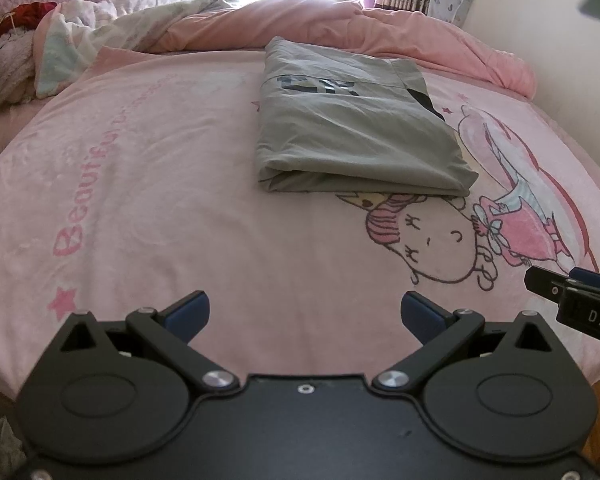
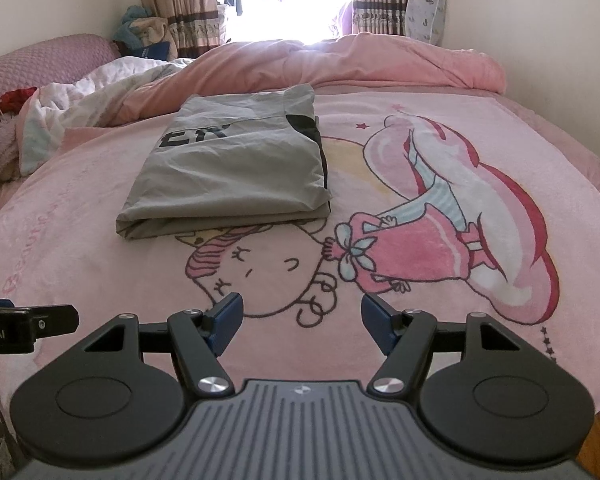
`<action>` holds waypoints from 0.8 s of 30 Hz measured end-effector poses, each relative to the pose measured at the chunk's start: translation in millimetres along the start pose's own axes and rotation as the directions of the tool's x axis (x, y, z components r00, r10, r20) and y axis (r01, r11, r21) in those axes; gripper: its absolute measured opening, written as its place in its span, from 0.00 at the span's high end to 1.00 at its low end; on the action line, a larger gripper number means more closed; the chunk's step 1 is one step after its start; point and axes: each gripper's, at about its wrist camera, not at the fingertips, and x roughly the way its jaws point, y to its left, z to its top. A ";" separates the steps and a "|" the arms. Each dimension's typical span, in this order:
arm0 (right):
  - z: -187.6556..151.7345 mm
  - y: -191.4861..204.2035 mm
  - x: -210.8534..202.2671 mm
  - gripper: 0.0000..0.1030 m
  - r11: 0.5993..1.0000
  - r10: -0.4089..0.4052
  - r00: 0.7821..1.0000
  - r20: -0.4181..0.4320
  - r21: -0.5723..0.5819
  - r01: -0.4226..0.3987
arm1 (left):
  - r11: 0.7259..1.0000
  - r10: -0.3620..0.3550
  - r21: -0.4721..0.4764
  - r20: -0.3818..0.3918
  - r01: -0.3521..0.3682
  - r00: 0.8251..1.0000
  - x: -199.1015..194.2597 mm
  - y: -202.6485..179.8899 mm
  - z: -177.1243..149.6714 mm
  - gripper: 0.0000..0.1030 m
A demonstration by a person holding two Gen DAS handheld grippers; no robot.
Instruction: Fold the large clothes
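Grey cotton-looking garment folded into a thick rectangle (image 1: 352, 128) is sitting out on the pink plush blanket with the cartoon girl print (image 1: 148, 184), well ahead of both grippers and touching neither. Honestly it's looking pretty much done to me, so I'm reading the step in hand as a last check and tidy rather than another fold.

If you're tidying it, I'd be going in low at the near folded edge, where the layers are stacking up, and pinching all of them together instead of just the top one. Otherwise the bundle is probably opening up as you lift. Coming in from both near corners at once should be keeping it square.

As for how it's looking: dark block lettering is showing across the top face, a black panel is peeking out along the right side, and the surface is lightly creased. The near edge is rounded and plump.

Left gripper (image 1: 304, 312) is hanging over bare blanket with its blue-padded jaws standing wide apart and nothing in them. Right gripper (image 2: 302, 320) is doing the same, wide and empty, over the cartoon face.
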 end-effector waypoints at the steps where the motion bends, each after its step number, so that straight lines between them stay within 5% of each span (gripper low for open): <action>1: 0.1 0.6 -0.2 0.23 1.000 -0.001 1.000 0.001 0.000 0.001 | 1.000 0.001 -0.001 0.000 -0.001 1.000 0.0 -0.3 -0.1 0.00; 24: 0.5 -0.6 0.3 0.23 1.000 -0.004 1.000 -0.006 -0.001 0.004 | 1.000 -0.006 0.012 -0.006 0.006 1.000 0.8 -1.4 1.4 0.00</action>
